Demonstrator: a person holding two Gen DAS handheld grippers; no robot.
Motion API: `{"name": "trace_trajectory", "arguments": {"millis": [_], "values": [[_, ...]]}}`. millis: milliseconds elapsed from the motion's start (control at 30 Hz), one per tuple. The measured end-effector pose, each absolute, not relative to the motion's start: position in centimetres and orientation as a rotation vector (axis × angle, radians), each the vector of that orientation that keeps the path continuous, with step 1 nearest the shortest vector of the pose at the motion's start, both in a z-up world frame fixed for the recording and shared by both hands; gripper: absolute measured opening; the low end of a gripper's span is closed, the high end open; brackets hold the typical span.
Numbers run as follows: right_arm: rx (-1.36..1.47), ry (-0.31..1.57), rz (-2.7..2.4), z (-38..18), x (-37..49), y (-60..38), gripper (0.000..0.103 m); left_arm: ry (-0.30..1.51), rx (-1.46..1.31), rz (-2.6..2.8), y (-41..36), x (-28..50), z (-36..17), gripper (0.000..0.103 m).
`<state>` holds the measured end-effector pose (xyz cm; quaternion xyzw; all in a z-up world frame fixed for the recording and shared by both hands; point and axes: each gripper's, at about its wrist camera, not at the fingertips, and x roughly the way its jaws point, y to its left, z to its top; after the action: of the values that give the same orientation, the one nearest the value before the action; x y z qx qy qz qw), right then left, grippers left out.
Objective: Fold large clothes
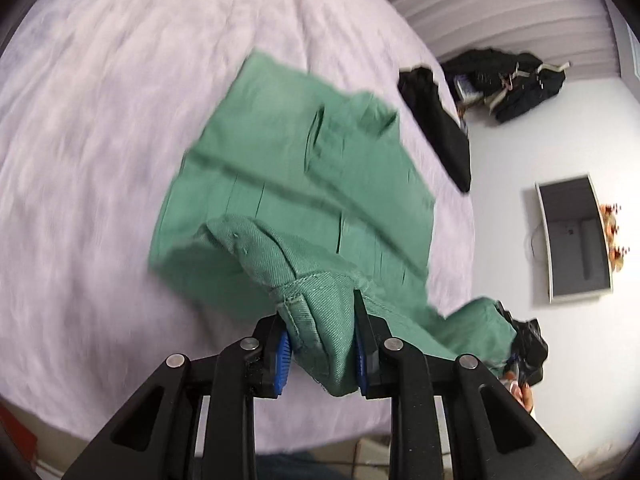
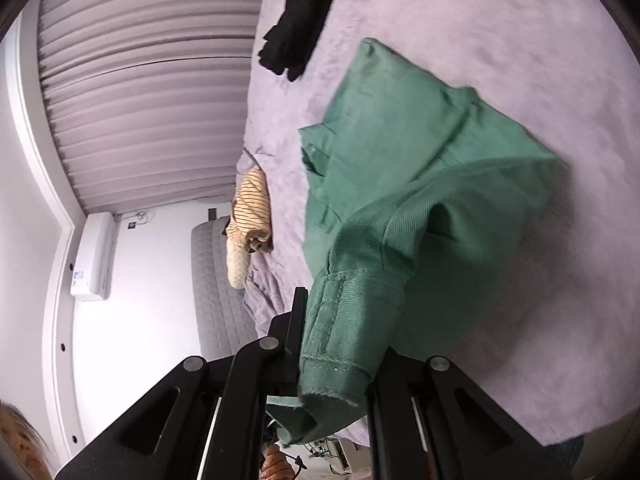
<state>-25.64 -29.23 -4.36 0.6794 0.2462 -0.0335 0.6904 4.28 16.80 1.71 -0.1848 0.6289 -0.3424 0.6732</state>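
A green pair of trousers (image 1: 288, 176) lies partly lifted off a lilac bedspread (image 1: 92, 128). My left gripper (image 1: 320, 320) is shut on a bunched, stitched edge of the trousers, the cloth pinched between its blue pads (image 1: 283, 356). In the same view my right gripper (image 1: 524, 344) holds another end of the green cloth at the lower right. In the right wrist view the right gripper (image 2: 340, 344) is shut on a thick hemmed fold of the trousers (image 2: 420, 168). One finger (image 2: 298, 320) shows; the cloth hides the other.
A black garment (image 1: 440, 128) (image 2: 300, 20) lies at the bed's edge. Black bags (image 1: 508, 80) and a grey open box (image 1: 572, 240) are on the floor. A striped folded garment (image 2: 252, 208) rests near a grey quilted headboard (image 2: 216, 288). Pleated curtains (image 2: 140, 80) hang behind.
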Motion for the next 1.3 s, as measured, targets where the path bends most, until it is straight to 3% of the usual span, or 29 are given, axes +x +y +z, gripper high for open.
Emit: {"name": "trace_trajectory", "arguments": {"millis": [267,600,700,733,767,833,867,900,1133,1200,1233,1300], "values": [[1.433,0.599,-0.013,-2.4,-11.0,-38.3,0.009,1.32,-0.401,-0.639,8.8,15.7,2.2,0.027],[1.446,0.749,-0.178,-9.1,-2.4,-44.2,0.01,1.435,-0.233,-0.54,2.9,23.0,-5.8,0.028],[1.461,0.773,-0.222,-10.6,-1.6,-44.8,0.013,1.44,-0.137,-0.52,2.0,23.6,-6.3,0.042],[1.461,0.786,-0.238,-10.9,-1.4,-45.0,0.014,1.426,-0.112,-0.52,1.8,23.8,-6.1,0.056],[1.461,0.798,-0.246,-11.1,-1.2,-45.1,0.023,1.403,-0.09,-0.524,1.8,23.9,-5.6,0.067],[1.449,0.796,-0.254,-10.9,-1.3,-45.3,0.054,1.364,-0.065,-0.541,1.7,24.1,-4.9,0.069],[1.433,0.782,-0.259,-10.5,-1.4,-45.5,0.08,1.355,-0.053,-0.546,1.7,24.1,-4.7,0.069],[1.412,0.767,-0.265,-9.9,-1.6,-45.8,0.083,1.351,-0.038,-0.543,1.6,24.2,-4.6,0.069],[1.144,0.9,-0.4,-8.0,-1.7,-46.8,0.083,1.353,0.038,-0.484,0.9,24.0,-6.5,0.069],[1.056,0.982,-0.442,-8.9,-1.1,-46.4,0.077,1.35,0.092,-0.458,0.2,23.4,-7.7,0.069],[1.001,1.03,-0.458,-9.6,-0.7,-46.0,0.07,1.351,0.126,-0.442,-0.1,23.0,-8.5,0.069],[0.883,1.136,-0.509,-11.5,-0.1,-45.0,0.011,1.374,0.19,-0.407,-0.5,22.2,-10.7,0.069]]}}
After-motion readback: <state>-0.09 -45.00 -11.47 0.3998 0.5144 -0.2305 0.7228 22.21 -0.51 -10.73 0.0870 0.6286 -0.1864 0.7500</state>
